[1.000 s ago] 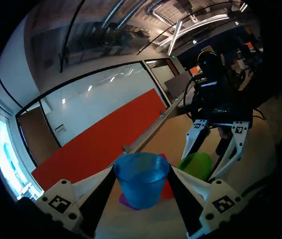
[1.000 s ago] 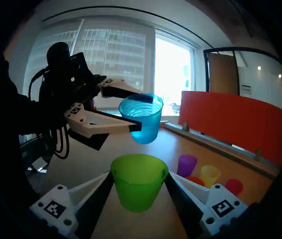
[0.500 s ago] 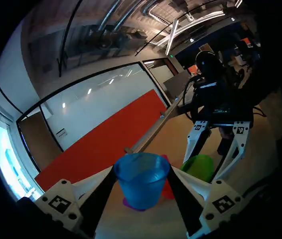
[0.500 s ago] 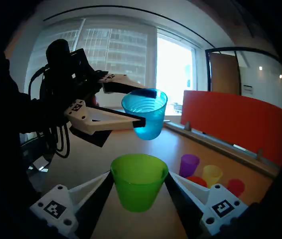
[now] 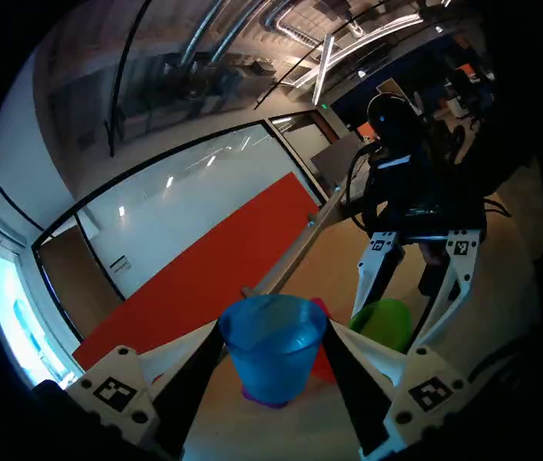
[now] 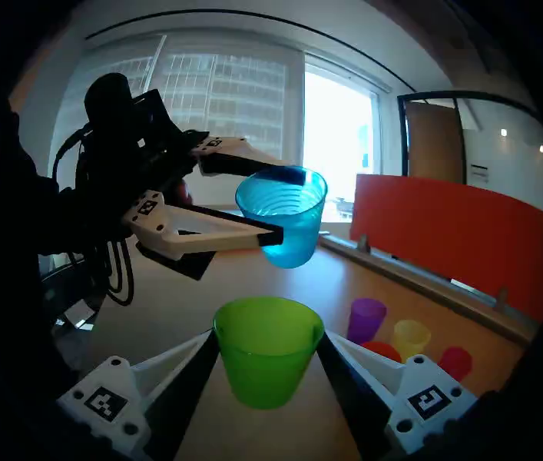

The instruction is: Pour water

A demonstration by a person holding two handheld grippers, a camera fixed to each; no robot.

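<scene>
Your left gripper is clamped on a tilted blue cup, held higher than the green cup, which your right gripper squeezes between both fingers. A purple cup and a yellow cup stand on the table at right.

The translucent blue plastic cup, tapered with ridged inner walls, is pinched at its sides between the fingers of the left gripper. It hangs in the air, tilted, with its open mouth tipped toward the near side. Whether it holds water cannot be told. Below it and nearer, well apart from it, the translucent green plastic cup stands upright with its mouth open upward, clamped at both sides by the right gripper.
</scene>
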